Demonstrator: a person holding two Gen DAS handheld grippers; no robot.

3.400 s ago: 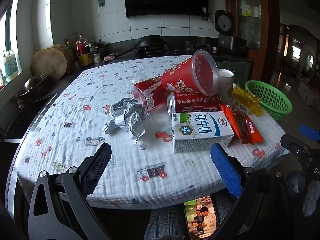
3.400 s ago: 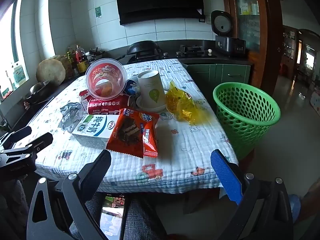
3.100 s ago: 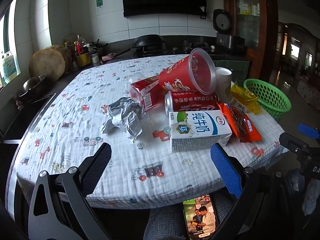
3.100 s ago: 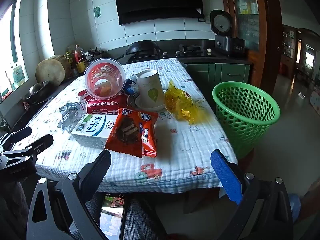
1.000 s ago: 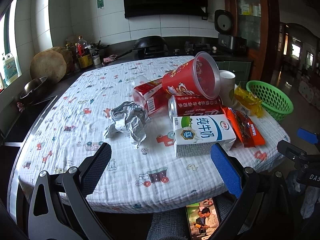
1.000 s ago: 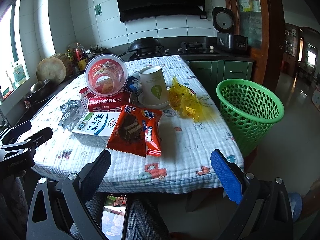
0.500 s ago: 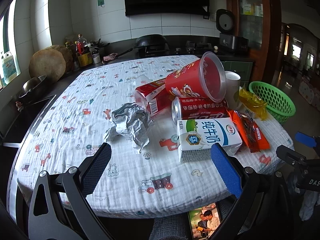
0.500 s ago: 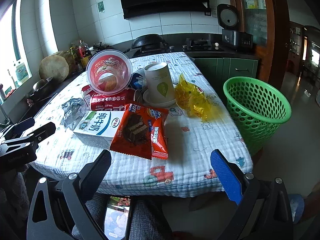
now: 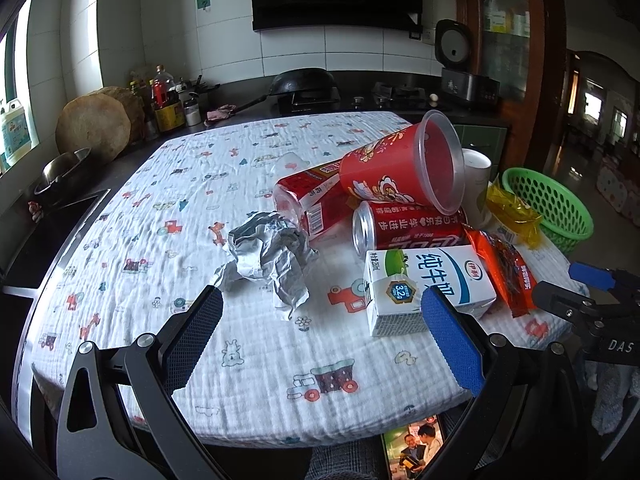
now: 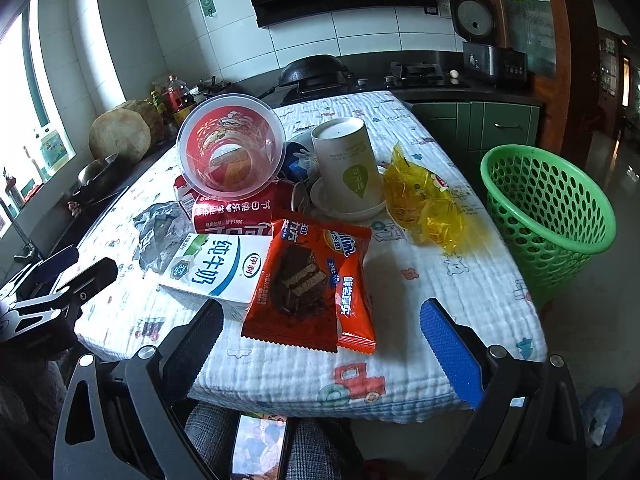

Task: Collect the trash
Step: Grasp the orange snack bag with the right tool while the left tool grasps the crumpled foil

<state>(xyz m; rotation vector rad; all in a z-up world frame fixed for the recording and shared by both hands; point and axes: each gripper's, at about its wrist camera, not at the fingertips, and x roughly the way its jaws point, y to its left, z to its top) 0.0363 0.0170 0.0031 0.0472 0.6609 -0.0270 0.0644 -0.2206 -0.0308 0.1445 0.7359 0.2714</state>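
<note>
Right wrist view: snack wrapper (image 10: 308, 284) just beyond gaping right tongs (image 10: 320, 344); left tongs (image 9: 320, 340) likewise apart.

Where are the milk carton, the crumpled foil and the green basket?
milk carton (image 9: 436, 276), left wrist view, on its printed top face.
crumpled foil (image 9: 268, 252), left wrist view, on its middle.
green basket (image 10: 560, 216), right wrist view, on its mesh wall.

left tool (image 9: 320, 334) spread wide, right tool (image 10: 320, 334) likewise
</note>
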